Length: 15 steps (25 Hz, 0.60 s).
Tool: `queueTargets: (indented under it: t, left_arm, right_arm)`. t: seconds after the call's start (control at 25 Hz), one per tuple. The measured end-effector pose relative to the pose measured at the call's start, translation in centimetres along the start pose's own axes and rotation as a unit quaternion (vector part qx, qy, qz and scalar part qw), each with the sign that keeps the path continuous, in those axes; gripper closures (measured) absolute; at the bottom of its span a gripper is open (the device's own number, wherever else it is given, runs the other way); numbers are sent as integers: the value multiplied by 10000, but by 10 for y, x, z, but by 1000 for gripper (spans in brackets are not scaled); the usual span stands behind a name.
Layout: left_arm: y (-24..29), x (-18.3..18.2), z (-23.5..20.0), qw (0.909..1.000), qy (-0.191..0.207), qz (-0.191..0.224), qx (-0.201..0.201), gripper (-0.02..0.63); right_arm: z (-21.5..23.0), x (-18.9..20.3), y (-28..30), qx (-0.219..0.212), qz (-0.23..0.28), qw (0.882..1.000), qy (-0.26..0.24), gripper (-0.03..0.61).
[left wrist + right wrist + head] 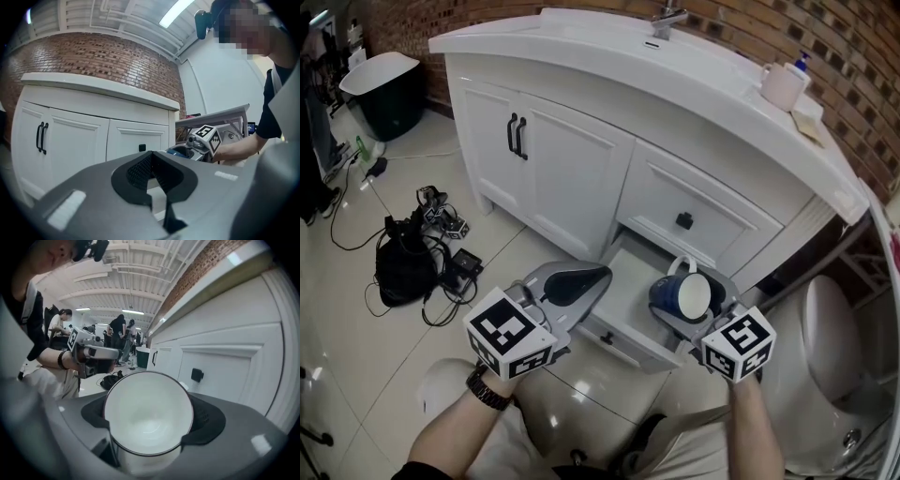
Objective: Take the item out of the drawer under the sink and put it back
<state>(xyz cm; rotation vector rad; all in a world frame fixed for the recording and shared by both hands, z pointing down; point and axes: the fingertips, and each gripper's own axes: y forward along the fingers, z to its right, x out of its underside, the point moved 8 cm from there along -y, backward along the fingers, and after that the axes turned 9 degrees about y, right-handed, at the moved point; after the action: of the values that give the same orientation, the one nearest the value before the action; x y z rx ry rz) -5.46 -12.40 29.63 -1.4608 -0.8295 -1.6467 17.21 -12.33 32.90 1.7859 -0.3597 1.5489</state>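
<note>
A blue mug with a white inside (695,294) lies on its side, mouth toward me, above the open lower drawer (624,343) of the white sink cabinet. My right gripper (692,304) is shut on the mug. In the right gripper view the mug (147,413) fills the space between the jaws. My left gripper (581,279) hangs just left of the drawer, shut with nothing in it, and its jaws meet at the tips (151,157). The left gripper view also shows the mug (180,151) off to the right.
The upper drawer (684,221) is closed. Cabinet doors with black handles (517,137) stand to the left. A cup (783,85) and a faucet (667,19) are on the counter. A black bag with cables (407,264) lies on the floor, and a toilet (834,349) stands at the right.
</note>
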Motion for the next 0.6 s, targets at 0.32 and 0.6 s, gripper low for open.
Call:
queueTargets:
  t: [0.32, 0.6]
  left_arm:
    - [4, 3, 2, 9999, -18, -94, 43, 594]
    - [2, 4, -3, 9999, -103, -46, -24, 594]
  right_arm:
    - [23, 87, 107, 196, -2454, 9688, 281, 155]
    - [24, 103, 121, 226, -2490, 9677, 333, 143]
